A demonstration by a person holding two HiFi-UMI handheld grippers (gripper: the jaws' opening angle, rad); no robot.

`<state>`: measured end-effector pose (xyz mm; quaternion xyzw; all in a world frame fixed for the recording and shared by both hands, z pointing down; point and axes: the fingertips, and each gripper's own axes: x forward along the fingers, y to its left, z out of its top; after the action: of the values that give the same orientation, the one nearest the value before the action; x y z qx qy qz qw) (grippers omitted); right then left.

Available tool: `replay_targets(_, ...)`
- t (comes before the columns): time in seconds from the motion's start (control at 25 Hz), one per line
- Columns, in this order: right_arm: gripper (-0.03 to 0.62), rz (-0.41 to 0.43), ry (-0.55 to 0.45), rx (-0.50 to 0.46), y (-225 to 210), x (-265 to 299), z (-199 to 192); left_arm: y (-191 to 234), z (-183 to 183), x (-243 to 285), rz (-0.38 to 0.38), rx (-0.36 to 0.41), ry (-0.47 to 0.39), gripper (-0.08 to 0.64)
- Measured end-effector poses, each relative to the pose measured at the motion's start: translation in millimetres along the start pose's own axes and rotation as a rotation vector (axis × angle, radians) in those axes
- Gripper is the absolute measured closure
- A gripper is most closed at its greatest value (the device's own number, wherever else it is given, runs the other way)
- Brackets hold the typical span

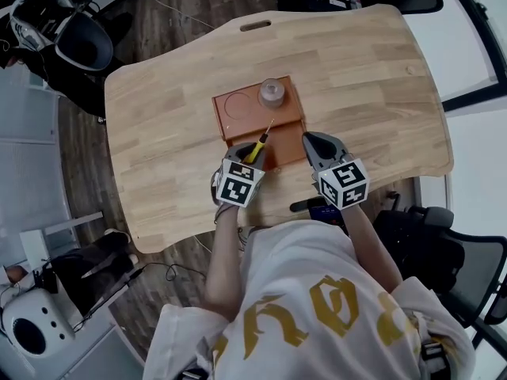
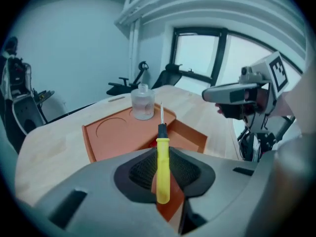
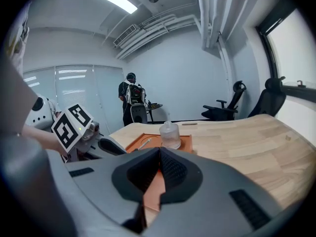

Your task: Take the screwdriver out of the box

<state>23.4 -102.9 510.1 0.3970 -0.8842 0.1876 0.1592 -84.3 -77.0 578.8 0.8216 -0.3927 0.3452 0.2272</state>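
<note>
Office: swivel chairs [image 3: 223, 111], wooden desk [image 1: 356, 70]

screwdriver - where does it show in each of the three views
Head view: screwdriver just below centre, in the left gripper, over the orange box.
Left gripper view: centre, upright between the jaws.
Right gripper view: small pale sliver left of centre.
Shared landmark: clear bottle.

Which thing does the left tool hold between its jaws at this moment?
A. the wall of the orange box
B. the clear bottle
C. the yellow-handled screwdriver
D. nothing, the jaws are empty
C: in the left gripper view, the left tool is closed on the handle of the yellow-handled screwdriver, whose metal shaft points away over the orange box.
</note>
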Motion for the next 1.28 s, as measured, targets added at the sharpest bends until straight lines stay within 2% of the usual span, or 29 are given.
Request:
replay_targets(0.16, 0.581, -0.014, -0.003, -0.020, 2, -5, 1, 8, 15, -15, 0.005, -0.125, -0.155, 0.485)
replay_targets(0.32, 0.581, -0.029, -0.013, -0.030, 3, -13, 3, 7, 27, -32, 0.017, -0.144, -0.272, 0.485)
replay_targets(0.52, 0.581, -0.034, -0.055, -0.027, 6, -17, 15, -4, 46, -57, -0.053, -0.198, -0.432, 0.485)
replay_targets(0.64, 0.581, -0.032, -0.086, -0.032, 9, -22, 25, -8, 57, -74, -0.042, -0.192, -0.509, 0.485)
replay_targets(0.8, 0.581, -0.027, -0.132, -0.036, 16, -27, 39, -11, 70, -97, -0.003, -0.145, -0.587, 0.485)
replay_targets(1.0, 0.581, -0.026, -0.202, -0.001, 21, -38, 54, -15, 81, -121, 0.040, -0.126, -0.667, 0.485)
replay_targets(1.28, 0.581, -0.067, -0.254, -0.053, 28, -60, 64, -19, 86, -140, 0.078, -0.102, -0.718, 0.485)
